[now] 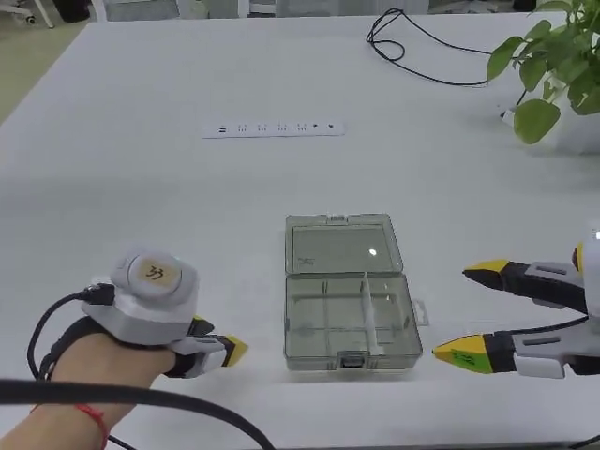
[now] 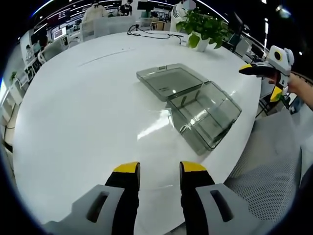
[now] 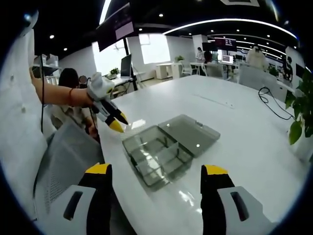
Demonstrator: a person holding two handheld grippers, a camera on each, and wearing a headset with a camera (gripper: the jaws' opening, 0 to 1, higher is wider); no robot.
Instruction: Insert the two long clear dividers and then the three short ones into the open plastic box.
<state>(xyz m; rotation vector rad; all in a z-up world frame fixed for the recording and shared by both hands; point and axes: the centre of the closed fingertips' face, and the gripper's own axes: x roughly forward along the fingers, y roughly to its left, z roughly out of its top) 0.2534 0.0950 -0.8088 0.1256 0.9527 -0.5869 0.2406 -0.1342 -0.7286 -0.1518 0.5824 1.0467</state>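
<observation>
**Open plastic box, dividers seated, both grippers empty**

Head view: the plastic box (image 1: 319,360) sits near-centre on the white table (image 1: 141,187), its lid (image 1: 342,246) laid flat on the far side. Clear dividers (image 1: 367,317) stand upright in the tray; their count is unclear. The left gripper (image 1: 234,350) is near left and the right gripper (image 1: 450,312) near right, both apart from the box. The dividers are judged light, stiff, thin and slippery, so pinch the top edge mid-length. The box may skid if pushed.
Left gripper view: the jaws are narrowly parted and hold nothing. This low angle shows the tray's wall depth, which the head view flattens.
Right gripper view: the jaws are spread wide and hold nothing. The compartment grid reads more plainly here.
</observation>
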